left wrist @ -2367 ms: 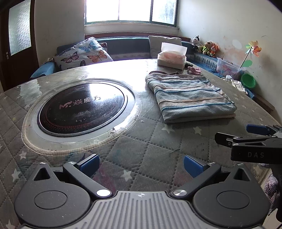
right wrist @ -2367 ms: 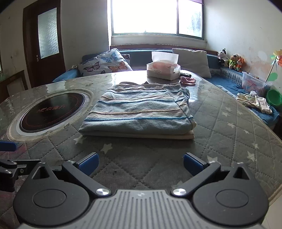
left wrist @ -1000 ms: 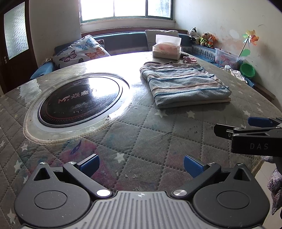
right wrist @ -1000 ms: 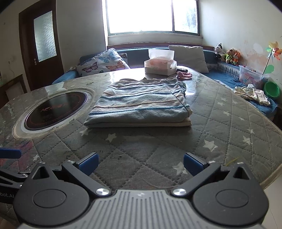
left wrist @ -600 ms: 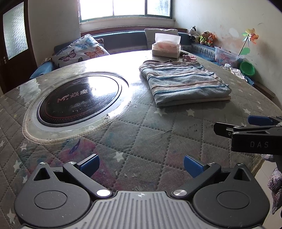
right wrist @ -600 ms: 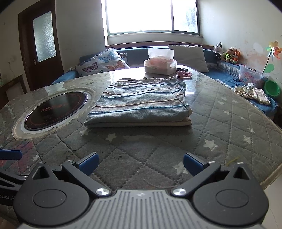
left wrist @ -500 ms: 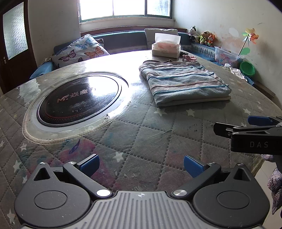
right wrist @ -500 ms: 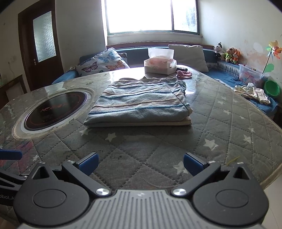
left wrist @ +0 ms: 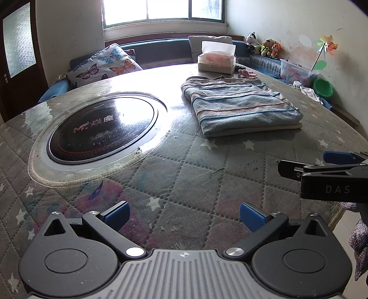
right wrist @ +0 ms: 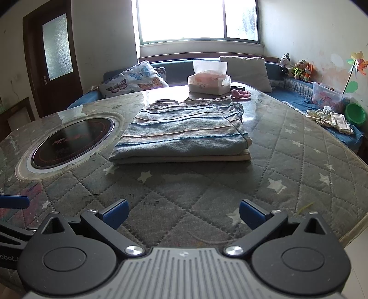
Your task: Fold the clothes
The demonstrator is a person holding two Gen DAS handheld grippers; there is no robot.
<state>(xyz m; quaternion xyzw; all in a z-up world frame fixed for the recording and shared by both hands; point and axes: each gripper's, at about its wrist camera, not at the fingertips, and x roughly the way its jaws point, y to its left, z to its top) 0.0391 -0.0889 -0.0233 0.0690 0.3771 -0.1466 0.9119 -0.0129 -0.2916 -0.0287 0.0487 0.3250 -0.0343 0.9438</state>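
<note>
Both grippers, left gripper and right gripper, have backed off empty and spread; striped garment lies folded, apparently finished.

We saw a bright window above a blue bench. A dark door stood left, in pale, stained walls.

The surface was quilted cloth, seemingly under glossy clear film; the hob was glossy glass; the folded garment was soft knit.
</note>
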